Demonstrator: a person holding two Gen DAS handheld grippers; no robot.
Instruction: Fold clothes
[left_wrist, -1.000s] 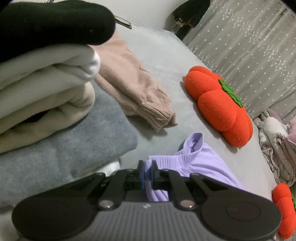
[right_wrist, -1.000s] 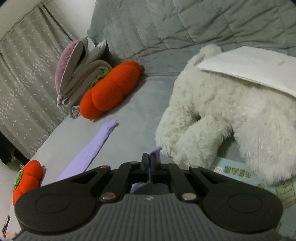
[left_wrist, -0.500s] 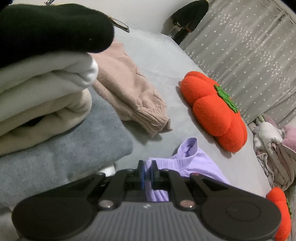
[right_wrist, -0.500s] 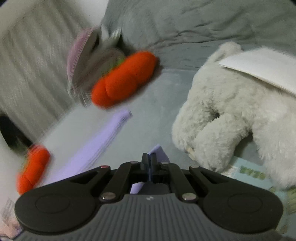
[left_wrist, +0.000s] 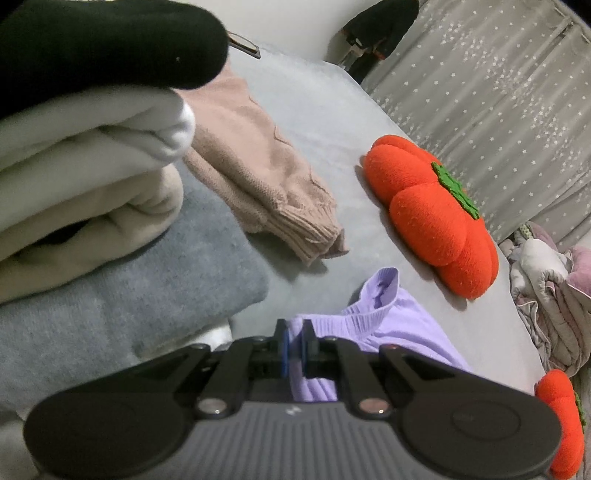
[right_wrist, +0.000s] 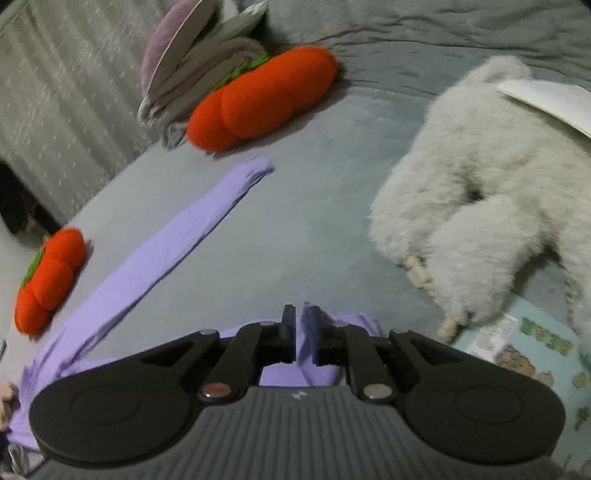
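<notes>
Fabric hides much of the scene. On the left of the left wrist view a stack of folded clothes (left_wrist: 85, 206) runs off the frame, black on top, then white, cream and grey, so its full width cannot be seen. Just right of it lies a pink knitted sweater (left_wrist: 266, 192), its upper part tucked behind the stack. Low in the middle, the left gripper (left_wrist: 294, 345) is clenched on a bunched edge of the lilac garment (left_wrist: 373, 325); the gripper body covers the rest of that cloth. Further right an orange pumpkin cushion (left_wrist: 432, 218) rests on the grey bed cover (left_wrist: 317, 110), a second orange cushion (left_wrist: 561, 417) is cut by the lower right edge, and a crumpled pale bundle (left_wrist: 546, 295) sits by the dotted curtain (left_wrist: 498, 92). A dark shape at the top is too small to make out.

In the right wrist view, blurred at its edges, one pumpkin cushion (right_wrist: 48, 273) lies far left. The lilac garment's long sleeve (right_wrist: 177, 251) stretches diagonally across the cover towards a second cushion (right_wrist: 262, 99). The right gripper (right_wrist: 299, 334) has just been opening: its jaws stand slightly parted with a fold of lilac cloth rising between them, no longer pinched. To the right a fluffy white plush toy (right_wrist: 480, 192) crowds the frame, partly under a white sheet (right_wrist: 546, 99), with a printed card (right_wrist: 532, 350) half hidden beneath it.
</notes>
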